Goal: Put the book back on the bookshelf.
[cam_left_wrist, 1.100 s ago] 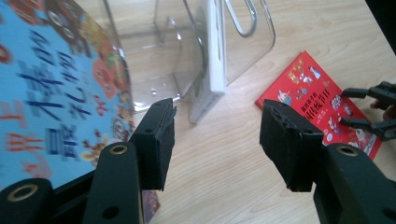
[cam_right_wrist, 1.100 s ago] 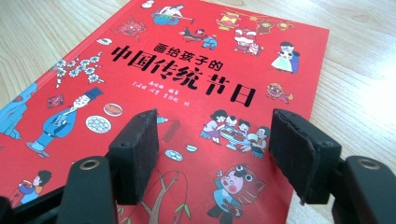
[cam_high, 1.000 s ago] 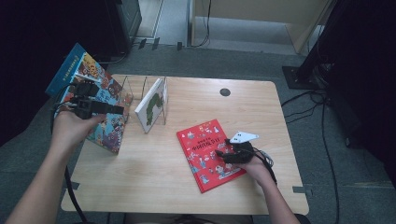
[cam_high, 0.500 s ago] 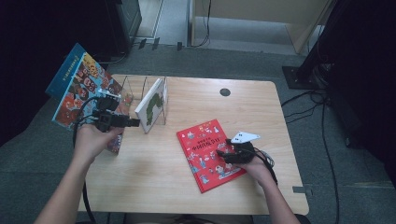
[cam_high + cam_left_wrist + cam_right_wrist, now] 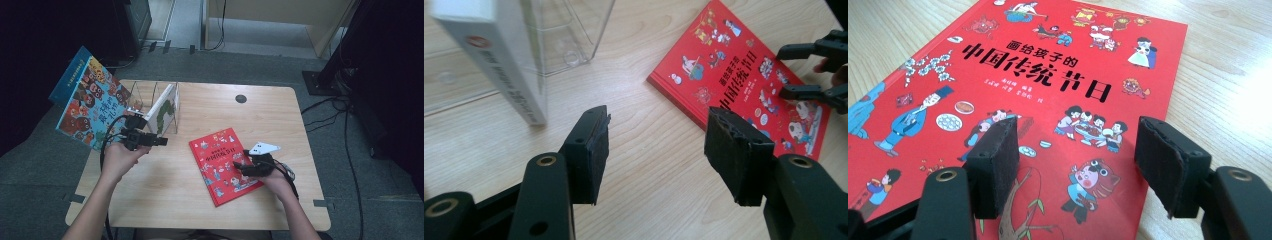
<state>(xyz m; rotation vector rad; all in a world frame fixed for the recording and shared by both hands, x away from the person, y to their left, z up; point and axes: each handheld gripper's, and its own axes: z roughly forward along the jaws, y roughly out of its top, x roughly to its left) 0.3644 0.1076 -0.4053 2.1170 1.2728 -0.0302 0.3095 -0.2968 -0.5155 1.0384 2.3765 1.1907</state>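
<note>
While the right claw [image 5: 239, 166] rests open over the red book [image 5: 220, 152] near the worktop's [image 5: 280, 115] right edge, left claw [image 5: 161, 141] hangs open, empty — beside the clear rack [image 5: 150, 95].

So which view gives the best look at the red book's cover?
The right gripper view: the red book is close up there, title and drawings readable. The high view shows the whole book lying flat, small. The left gripper view shows it at an angle, partly cut off.
</note>
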